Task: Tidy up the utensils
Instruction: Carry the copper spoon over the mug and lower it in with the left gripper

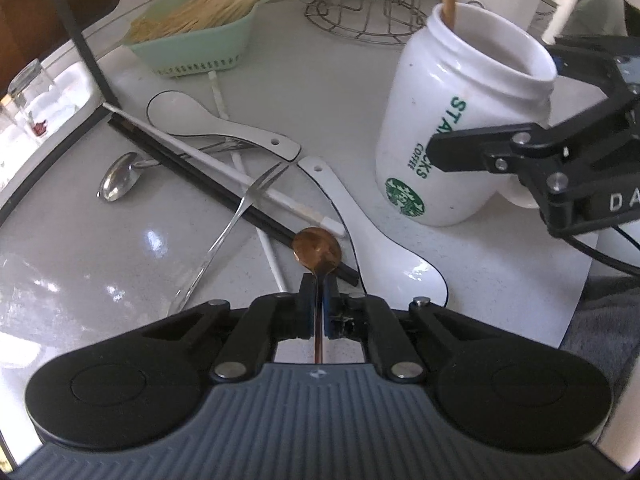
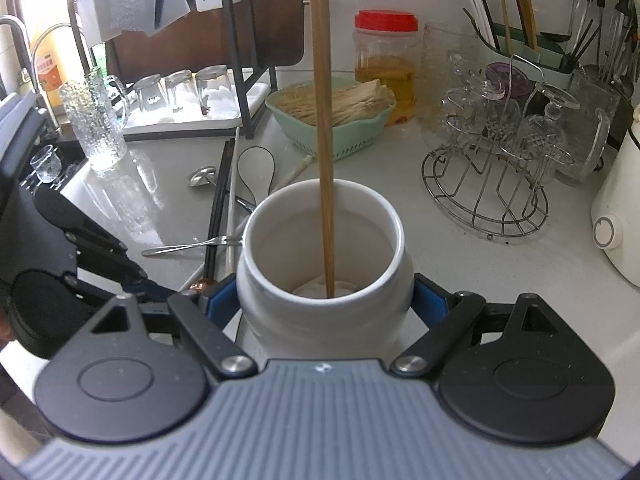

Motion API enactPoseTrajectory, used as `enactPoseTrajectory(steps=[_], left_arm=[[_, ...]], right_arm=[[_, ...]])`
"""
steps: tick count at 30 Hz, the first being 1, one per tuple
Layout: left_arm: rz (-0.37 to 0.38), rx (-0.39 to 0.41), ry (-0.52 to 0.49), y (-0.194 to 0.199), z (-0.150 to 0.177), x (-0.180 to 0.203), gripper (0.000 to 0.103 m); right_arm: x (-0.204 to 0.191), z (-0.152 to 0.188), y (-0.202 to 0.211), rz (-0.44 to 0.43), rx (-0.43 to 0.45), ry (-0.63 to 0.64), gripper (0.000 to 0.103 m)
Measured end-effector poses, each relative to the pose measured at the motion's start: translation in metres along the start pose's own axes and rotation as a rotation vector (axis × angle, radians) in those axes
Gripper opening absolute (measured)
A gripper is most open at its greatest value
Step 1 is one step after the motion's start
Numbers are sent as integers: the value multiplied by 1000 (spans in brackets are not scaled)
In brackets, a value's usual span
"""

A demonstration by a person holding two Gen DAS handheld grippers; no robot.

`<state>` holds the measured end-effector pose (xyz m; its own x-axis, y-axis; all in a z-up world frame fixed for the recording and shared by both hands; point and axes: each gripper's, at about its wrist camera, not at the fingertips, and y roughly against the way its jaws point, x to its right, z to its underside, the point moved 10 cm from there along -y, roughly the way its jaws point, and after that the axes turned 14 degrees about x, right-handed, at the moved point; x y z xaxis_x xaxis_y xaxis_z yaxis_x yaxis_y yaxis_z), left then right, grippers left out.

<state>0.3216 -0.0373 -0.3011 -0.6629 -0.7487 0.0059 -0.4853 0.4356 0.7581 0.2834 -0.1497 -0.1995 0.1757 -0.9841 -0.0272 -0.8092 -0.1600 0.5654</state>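
Observation:
My left gripper point(image 1: 319, 284) is shut on the thin handle of a copper spoon point(image 1: 317, 249), whose bowl sticks out past the pads over the utensil pile. In that pile lie two white ceramic spoons point(image 1: 224, 128) point(image 1: 384, 256), a black chopstick point(image 1: 192, 168), a white chopstick point(image 1: 224, 160), a silver fork point(image 1: 224, 236) and a silver spoon point(image 1: 118, 182). My right gripper point(image 2: 326, 304) is shut on a white Starbucks jar point(image 2: 280, 216), blue pads pressing both sides. A wooden chopstick point(image 2: 325, 160) stands inside the jar point(image 1: 460, 120).
A mint basket of wooden sticks point(image 1: 192, 36) sits behind the pile. At the right stand a wire rack of glasses point(image 2: 492, 184) and a white appliance point(image 2: 620, 208). Upturned glasses on a tray point(image 2: 180, 92) and a red-lidded jar point(image 2: 386, 60) are at the back.

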Motion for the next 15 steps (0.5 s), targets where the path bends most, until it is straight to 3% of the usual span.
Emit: enactPoseTrajectory(steps=[7,15], left_arm=[[-61,20,66,10,-12,-8,4],[-126,126,189,44,-41,-11,4]], right_arm=[[0,0,0,-4,4,6,91],[-2,-2,-4,-18,-4,12,91]])
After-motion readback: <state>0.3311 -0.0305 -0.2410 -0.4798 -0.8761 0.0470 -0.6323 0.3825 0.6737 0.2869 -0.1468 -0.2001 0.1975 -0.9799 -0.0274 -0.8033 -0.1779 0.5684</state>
